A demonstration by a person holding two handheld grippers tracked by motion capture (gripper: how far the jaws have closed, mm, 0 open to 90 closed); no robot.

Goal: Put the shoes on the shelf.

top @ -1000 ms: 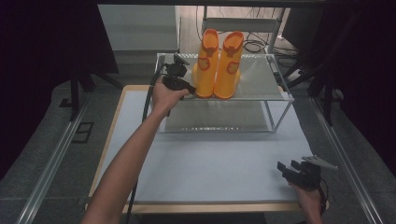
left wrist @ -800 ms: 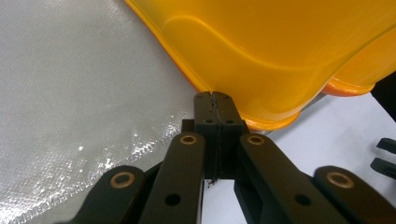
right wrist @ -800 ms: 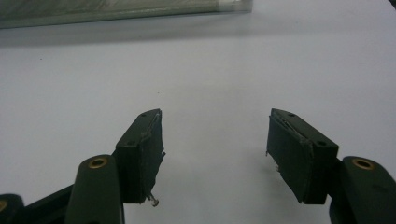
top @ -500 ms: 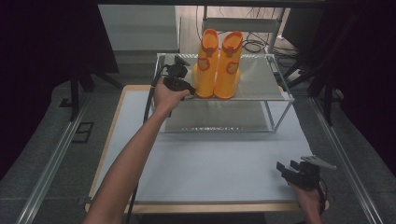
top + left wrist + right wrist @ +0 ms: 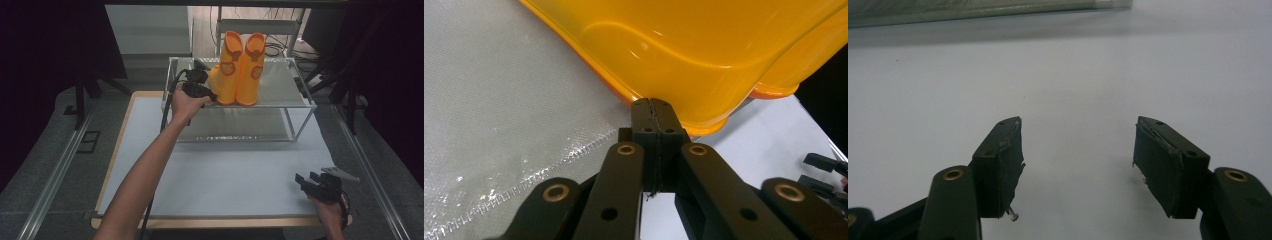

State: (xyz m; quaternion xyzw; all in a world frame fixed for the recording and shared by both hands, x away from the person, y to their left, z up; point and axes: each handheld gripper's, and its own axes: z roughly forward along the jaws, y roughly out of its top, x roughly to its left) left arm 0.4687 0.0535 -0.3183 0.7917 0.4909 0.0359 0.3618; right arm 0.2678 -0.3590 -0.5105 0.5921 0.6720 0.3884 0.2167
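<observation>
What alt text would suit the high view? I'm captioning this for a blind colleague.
A person's left gripper reaches to a pair of orange rubber boots standing upright on the top shelf of a wire rack at the far side of a white table. The right gripper rests near the table's front right corner, jaws open.

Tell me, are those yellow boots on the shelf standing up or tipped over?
Standing upright. The two yellow boots rest side by side on their soles on the top shelf of the wire rack, shafts pointing up, openings at the top.
</observation>
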